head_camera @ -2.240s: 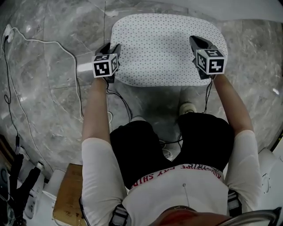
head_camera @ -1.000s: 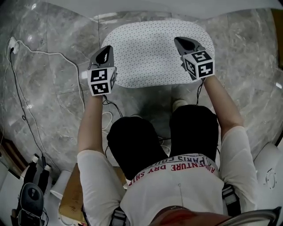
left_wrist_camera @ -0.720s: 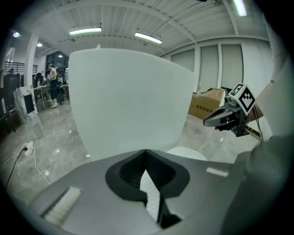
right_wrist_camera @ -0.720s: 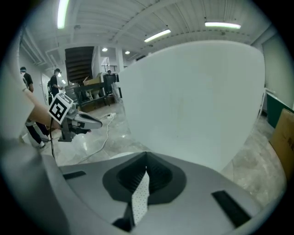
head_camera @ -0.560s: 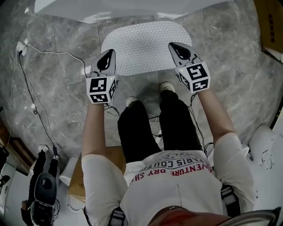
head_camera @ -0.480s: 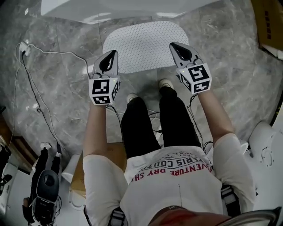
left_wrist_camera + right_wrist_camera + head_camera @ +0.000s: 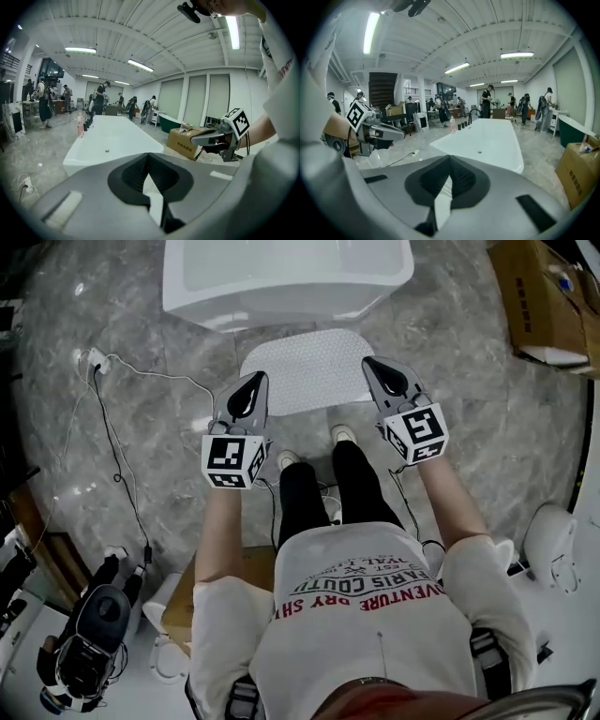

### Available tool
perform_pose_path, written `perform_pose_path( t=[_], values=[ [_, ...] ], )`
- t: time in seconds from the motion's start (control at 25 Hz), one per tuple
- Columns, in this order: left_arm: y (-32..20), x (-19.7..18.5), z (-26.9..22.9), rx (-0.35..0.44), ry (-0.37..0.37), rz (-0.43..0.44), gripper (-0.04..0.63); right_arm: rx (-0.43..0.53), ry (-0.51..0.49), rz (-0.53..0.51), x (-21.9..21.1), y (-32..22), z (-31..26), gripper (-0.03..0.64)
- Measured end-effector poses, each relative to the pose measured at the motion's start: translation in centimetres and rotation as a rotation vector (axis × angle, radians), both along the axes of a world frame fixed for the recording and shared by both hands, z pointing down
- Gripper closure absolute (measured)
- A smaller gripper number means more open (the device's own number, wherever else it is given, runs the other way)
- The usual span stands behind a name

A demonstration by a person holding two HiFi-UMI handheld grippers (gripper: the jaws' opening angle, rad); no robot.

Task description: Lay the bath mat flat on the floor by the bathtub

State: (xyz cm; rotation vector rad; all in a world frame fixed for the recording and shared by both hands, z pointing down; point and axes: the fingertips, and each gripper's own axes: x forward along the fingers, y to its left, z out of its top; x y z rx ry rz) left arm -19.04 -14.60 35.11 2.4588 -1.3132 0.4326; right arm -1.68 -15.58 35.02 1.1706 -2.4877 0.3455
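"A home bathroom?"

"No, a big open hall, a workshop or showroom. A freestanding bathtub point(image 7: 286, 273) stands on a grey marble floor point(image 7: 469, 381) under a ribbed ceiling point(image 7: 117, 37) with strip lights point(image 7: 80, 49). Beyond are cardboard boxes point(image 7: 186, 141) and people point(image 7: 100, 96) standing about."

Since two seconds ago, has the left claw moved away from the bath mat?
Yes. The left claw has risen off the bath mat, which stays flat by the bathtub and now looks smaller beneath it.
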Motion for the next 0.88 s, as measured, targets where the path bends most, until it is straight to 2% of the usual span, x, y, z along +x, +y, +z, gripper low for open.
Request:
perform_pose_path(
  t=[0.28,0.44,0.52,0.72,0.88],
  values=[
    [3.1,0.9,-14.2,0.130,0.084,-0.063,0.584,0.078,-0.036,0.070,2.3,2.7,-11.9,0.609],
    [4.6,2.0,-20.0,0.198,0.043,-0.032,0.584,0.156,-0.042,0.064,2.5,3.9,-17.2,0.609],
    [5.7,2.2,-22.5,0.234,0.046,-0.033,0.584,0.193,-0.062,0.075,3.2,4.9,-19.6,0.609],
    [5.0,1.0,-25.7,0.294,0.071,-0.033,0.584,0.257,-0.090,0.095,3.1,3.9,-22.6,0.609],
    [4.3,0.0,-26.4,0.318,0.056,-0.030,0.584,0.279,-0.103,0.108,2.5,2.9,-23.3,0.611]
  ],
)
